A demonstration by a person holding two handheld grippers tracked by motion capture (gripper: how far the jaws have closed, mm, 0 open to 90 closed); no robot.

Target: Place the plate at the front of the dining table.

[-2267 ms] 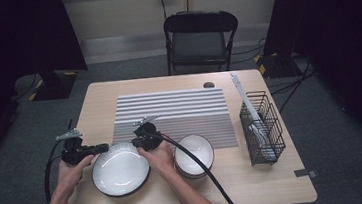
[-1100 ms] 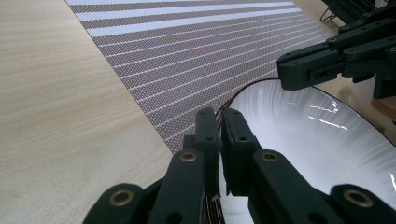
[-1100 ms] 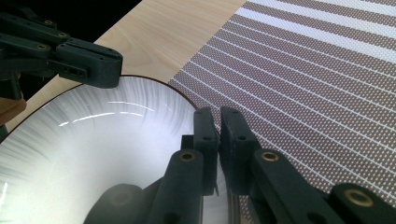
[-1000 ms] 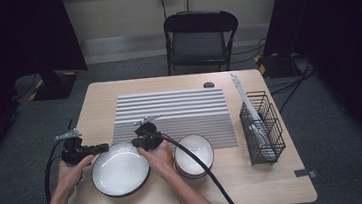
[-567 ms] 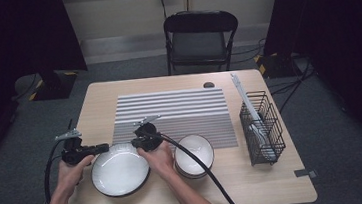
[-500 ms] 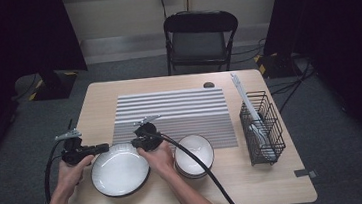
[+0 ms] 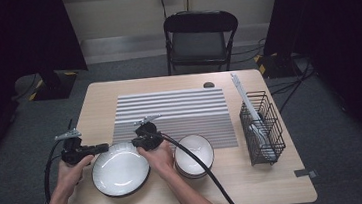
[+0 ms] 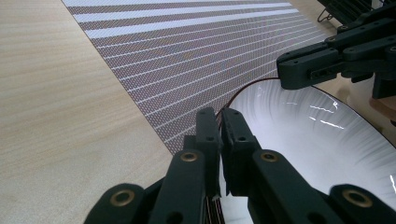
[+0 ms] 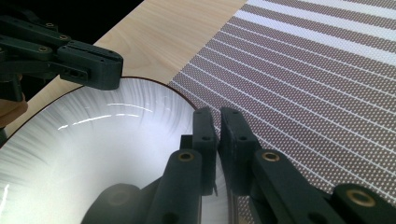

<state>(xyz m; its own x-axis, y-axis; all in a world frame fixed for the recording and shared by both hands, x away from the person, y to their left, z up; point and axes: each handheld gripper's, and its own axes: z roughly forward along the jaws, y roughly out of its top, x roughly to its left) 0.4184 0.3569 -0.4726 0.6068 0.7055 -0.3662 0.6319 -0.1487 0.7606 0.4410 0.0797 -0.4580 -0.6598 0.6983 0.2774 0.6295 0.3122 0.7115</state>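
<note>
While you stand at the near edge, the high view shows a pale wooden table [image 7: 276, 173] on grey carpet, with a striped mat [image 7: 175, 110] across its middle, a black folding chair [image 7: 200, 37] beyond the far edge, dark curtains to both sides and a wall socket above. A wire basket [image 7: 264, 129] holding white utensils stands at the right end of the table, and a small stack of bowls [image 7: 194, 155] sits just beside your right hand. Your forearms come in from the bottom, angled inward. Your left gripper [image 7: 100, 148] lies level, pointing right at the plate [image 7: 120, 169]; your right gripper [image 7: 140, 142] points left at its far right rim. The plate sits at the near left of the table, its far rim touching the mat's near edge. In the left gripper view, your jaws are clenched on the plate's dark rim [image 8: 261, 100], wood to the left and mat ahead, and the right gripper [image 8: 322, 65] reaches in at the upper right. In the right gripper view, your jaws are likewise pinched on the rim of the plate [image 9: 116, 140], mat stretching away to the right, and the left gripper [image 9: 93, 65] holds the opposite edge at the upper left.
</note>
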